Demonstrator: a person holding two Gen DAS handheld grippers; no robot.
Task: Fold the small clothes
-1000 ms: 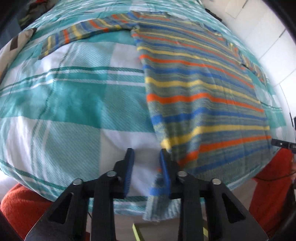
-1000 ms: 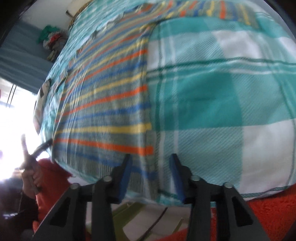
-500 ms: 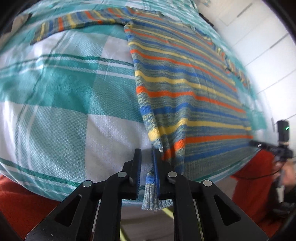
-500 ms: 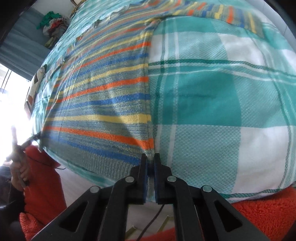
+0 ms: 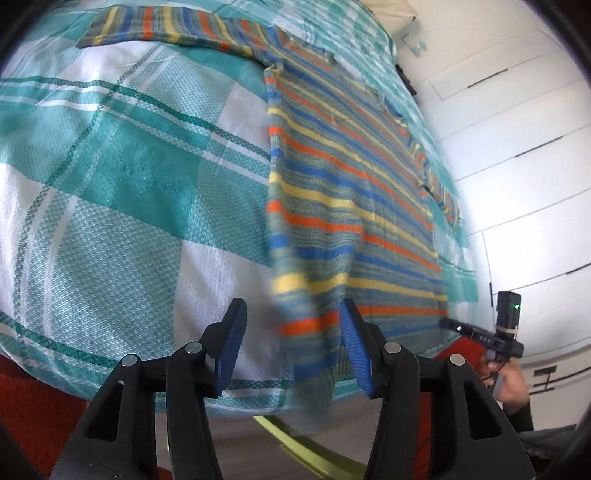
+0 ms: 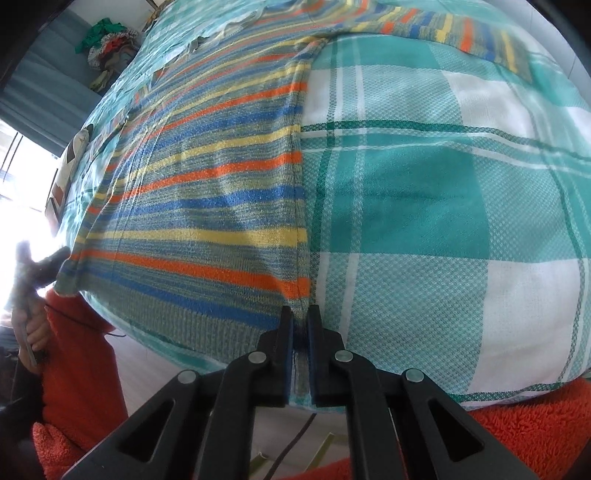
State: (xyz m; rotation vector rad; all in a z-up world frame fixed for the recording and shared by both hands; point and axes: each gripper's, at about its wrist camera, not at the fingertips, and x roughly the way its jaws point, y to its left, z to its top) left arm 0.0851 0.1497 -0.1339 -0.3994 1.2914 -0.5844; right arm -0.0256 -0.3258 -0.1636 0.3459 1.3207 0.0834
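Left wrist view: the left gripper (image 5: 293, 341) stands wide open, its blue-padded fingers (image 5: 231, 338) well apart. A blurred hem corner of the striped sweater (image 5: 332, 192) hangs between them; contact with either pad cannot be confirmed. The sweater lies spread on the teal-and-white checked bedsheet (image 5: 122, 184), its body running from 6 o'clock toward 1 o'clock, one sleeve (image 5: 166, 26) stretched out at 11 o'clock. White cabinet fronts (image 5: 517, 129) occupy the 3 o'clock side. The right gripper's device, held in a hand (image 5: 506, 376), appears at 4 o'clock.

Right wrist view: the right gripper (image 6: 301, 325) is closed narrow on the sweater's bottom hem corner at 6 o'clock. The sweater body fills the frame from 9 to 12 o'clock, flat on the bedsheet, its other sleeve at 1 o'clock. An orange fleecy fabric (image 6: 535, 424) shows at 5 o'clock.
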